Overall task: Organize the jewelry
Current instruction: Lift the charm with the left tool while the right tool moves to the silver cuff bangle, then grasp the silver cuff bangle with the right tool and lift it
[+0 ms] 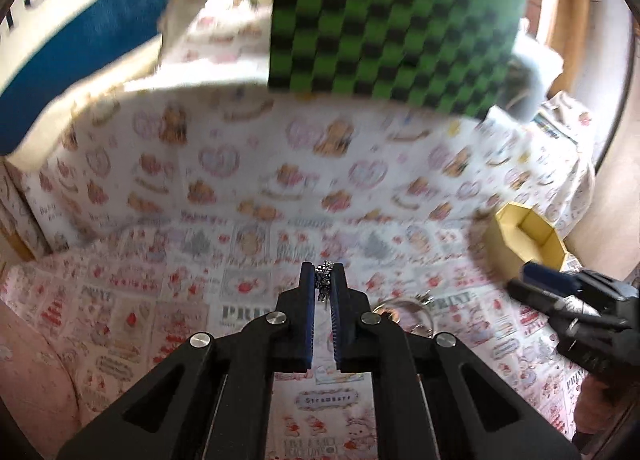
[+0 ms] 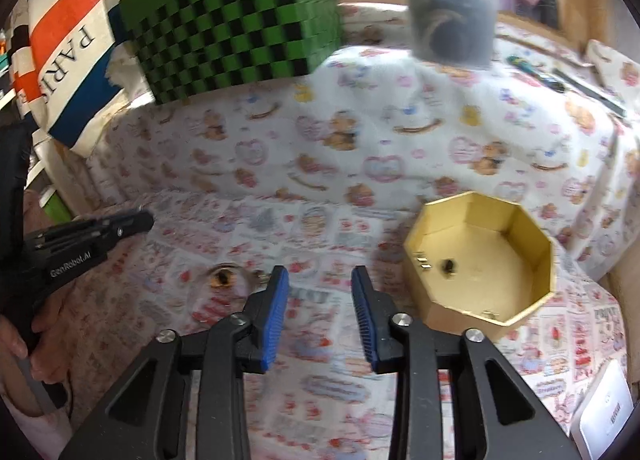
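A small silver trinket (image 1: 323, 280) is pinched between the tips of the left gripper (image 1: 324, 284), jaws all but closed on it, held above the patterned cloth (image 1: 240, 187). Just right of and beneath that gripper, a clear ring-like piece (image 1: 404, 306) with an amber piece (image 2: 222, 278) lies on the cloth. The right gripper (image 2: 320, 280) stands about half open with nothing between its blue pads (image 2: 276, 300). Just to its right sits the gold octagonal box (image 2: 480, 256), open, with a few small items (image 2: 448, 266) on its floor. Farther ahead, to the left, stands a green checkered box (image 2: 236, 19); ahead to the right, a blurred grey container (image 2: 452, 15). A hand (image 2: 24, 348) grips the left gripper's handle.
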Available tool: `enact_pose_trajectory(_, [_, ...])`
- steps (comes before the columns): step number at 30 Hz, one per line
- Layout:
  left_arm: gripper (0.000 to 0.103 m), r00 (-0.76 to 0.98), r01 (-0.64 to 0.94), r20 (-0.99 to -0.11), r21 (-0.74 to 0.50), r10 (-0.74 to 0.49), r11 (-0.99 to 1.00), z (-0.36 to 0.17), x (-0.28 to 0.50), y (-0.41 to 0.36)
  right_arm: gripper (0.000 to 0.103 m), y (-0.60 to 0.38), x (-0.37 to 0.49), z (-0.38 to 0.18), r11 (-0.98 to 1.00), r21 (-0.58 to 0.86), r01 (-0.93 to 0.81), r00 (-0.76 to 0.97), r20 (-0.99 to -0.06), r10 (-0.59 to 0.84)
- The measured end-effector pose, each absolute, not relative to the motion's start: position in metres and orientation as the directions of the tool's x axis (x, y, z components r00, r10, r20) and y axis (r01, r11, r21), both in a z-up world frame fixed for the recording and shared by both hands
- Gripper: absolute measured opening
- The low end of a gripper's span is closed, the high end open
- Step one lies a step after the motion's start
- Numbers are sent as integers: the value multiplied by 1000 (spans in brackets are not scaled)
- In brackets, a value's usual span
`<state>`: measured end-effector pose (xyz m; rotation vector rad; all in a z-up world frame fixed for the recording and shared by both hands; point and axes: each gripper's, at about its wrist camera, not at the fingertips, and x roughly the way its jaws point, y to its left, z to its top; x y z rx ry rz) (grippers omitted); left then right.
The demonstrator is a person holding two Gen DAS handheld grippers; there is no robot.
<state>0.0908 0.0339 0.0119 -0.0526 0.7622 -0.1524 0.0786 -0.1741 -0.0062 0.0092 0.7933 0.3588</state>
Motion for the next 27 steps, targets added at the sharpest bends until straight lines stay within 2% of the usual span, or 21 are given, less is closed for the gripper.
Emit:
enact_pose_trajectory(1, [6, 726, 125, -670, -93, -155, 988, 16, 88, 33, 61, -169, 78, -7, 932, 146, -331, 632, -700, 333])
enact_pose_trajectory(5, [6, 735, 115, -659, -116, -162, 987, 21, 88, 36, 62, -132, 76, -14, 910, 96, -404, 585, -737, 338])
enact_pose_trajectory(11, [6, 733, 35, -674, -102, -94, 994, 16, 91, 55, 65, -105, 92, -30, 925, 123, -358, 542, -780, 313])
enact_pose_trajectory(13, [6, 725, 4, -686, -93, -67, 996, 13, 96, 60, 76, -96, 96, -36, 932, 106, -347, 547, -784, 293])
enact_pose_trajectory(22, [6, 724, -53, -688, -115, -41, 992, 8, 100, 81, 77, -53, 99, -55, 937, -48, -346, 545, -823, 160])
enact_pose_trajectory(27, [6, 735, -40, -676, -115, -49, 993, 9, 99, 77, 77, -50, 101, -63, 944, -38, -327, 545, -824, 155])
